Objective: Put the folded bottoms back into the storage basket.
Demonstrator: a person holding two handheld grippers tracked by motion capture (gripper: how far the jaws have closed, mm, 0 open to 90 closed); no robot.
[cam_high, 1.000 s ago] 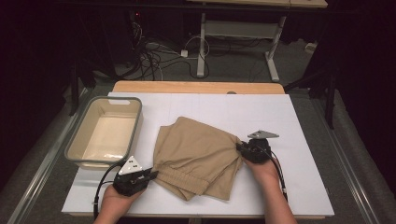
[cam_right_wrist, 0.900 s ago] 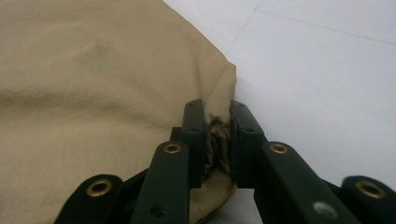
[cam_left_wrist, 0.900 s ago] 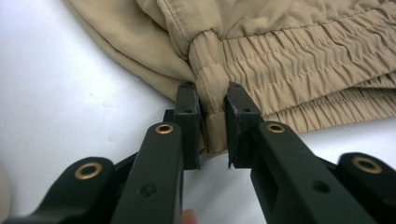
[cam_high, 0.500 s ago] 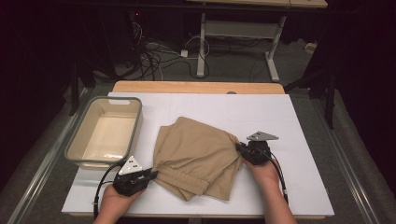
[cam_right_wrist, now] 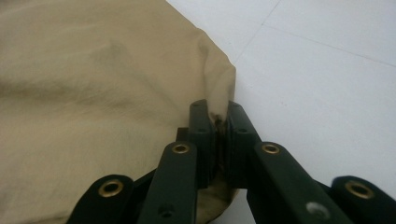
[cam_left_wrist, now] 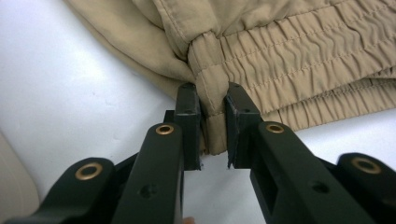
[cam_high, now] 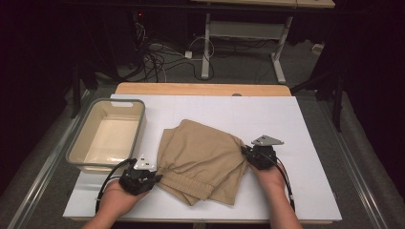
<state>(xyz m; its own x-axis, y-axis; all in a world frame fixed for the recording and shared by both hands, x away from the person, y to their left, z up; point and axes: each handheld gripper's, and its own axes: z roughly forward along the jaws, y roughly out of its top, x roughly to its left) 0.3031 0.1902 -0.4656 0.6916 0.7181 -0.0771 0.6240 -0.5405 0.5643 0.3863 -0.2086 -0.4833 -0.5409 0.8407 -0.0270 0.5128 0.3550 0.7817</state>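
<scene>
The tan shorts (cam_high: 200,160) lay half-folded on the white board (cam_high: 305,119), beside the bin (cam_high: 107,136). The left gripper (cam_left_wrist: 212,100) pinched the waistband; the right gripper (cam_right_wrist: 217,116), jaws just closed, clamped a fabric corner. Both grips looked set (the lift or fold, probably, remained).

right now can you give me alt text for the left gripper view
The left gripper has its two black jaws clamped on the gathered elastic waistband of a pair of tan shorts, pinching a fold of fabric between them. The shorts lie rumpled on a white table, spreading up and to the right of the jaws.
</scene>
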